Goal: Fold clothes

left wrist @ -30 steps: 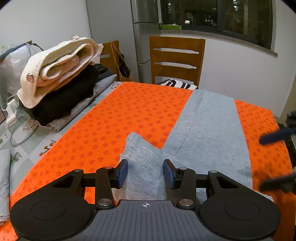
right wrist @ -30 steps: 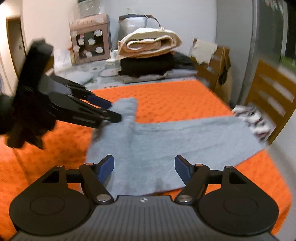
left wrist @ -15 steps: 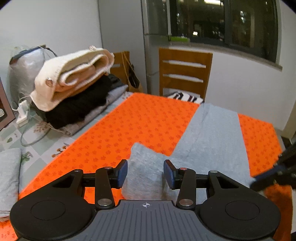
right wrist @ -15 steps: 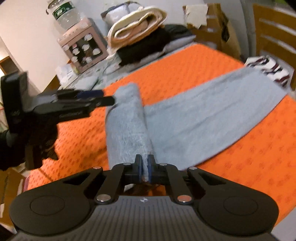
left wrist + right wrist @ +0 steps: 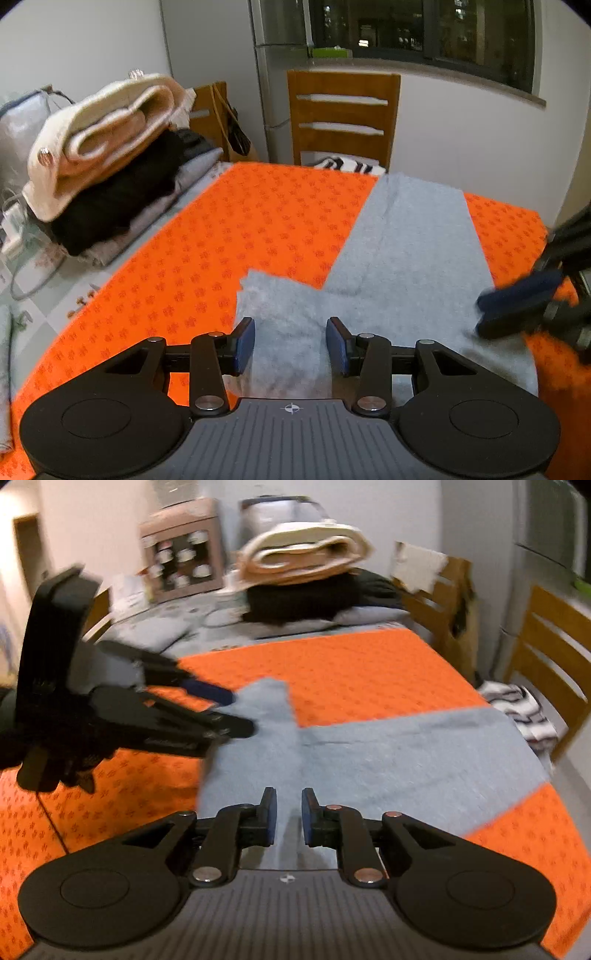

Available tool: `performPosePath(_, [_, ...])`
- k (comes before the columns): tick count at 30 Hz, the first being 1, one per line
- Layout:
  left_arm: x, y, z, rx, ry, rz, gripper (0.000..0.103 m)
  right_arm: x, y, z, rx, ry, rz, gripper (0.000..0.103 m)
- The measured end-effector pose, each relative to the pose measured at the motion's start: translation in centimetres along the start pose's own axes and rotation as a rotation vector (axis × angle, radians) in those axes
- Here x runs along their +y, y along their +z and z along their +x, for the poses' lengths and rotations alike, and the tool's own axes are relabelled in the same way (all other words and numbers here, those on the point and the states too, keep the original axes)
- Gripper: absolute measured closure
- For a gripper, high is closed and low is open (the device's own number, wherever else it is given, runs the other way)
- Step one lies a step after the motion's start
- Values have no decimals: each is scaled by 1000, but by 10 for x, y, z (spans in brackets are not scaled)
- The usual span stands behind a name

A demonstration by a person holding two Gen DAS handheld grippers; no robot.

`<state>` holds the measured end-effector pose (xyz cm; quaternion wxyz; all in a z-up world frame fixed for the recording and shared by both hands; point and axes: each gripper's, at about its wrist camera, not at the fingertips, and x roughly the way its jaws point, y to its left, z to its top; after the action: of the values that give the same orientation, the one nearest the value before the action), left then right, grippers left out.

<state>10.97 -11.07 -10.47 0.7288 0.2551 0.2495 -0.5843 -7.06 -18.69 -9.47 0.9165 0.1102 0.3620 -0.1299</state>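
An orange cloth (image 5: pixel 258 229) covers the table ahead of both grippers, and on it a grey garment (image 5: pixel 406 251) lies flat, its long part running away from the left gripper (image 5: pixel 290 341) with a short flap jutting left just past that gripper's tips. It looks soft, light and limp, so it should sag and crease wherever lifted; I judge corners or a doubled edge the surest hold. The left gripper is spread wide with cloth showing between its fingers, and the right gripper (image 5: pixel 289 816) stands slightly parted over the near edge, pinching nothing.
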Motion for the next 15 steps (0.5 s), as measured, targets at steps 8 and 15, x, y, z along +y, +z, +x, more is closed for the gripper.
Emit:
performPosePath(8, [4, 1, 20, 67, -75, -61, 56, 9, -13, 33, 50, 2, -72, 81])
performPosePath(15, [23, 9, 17, 58, -71, -228, 55, 8, -9, 24, 52, -18, -69, 68])
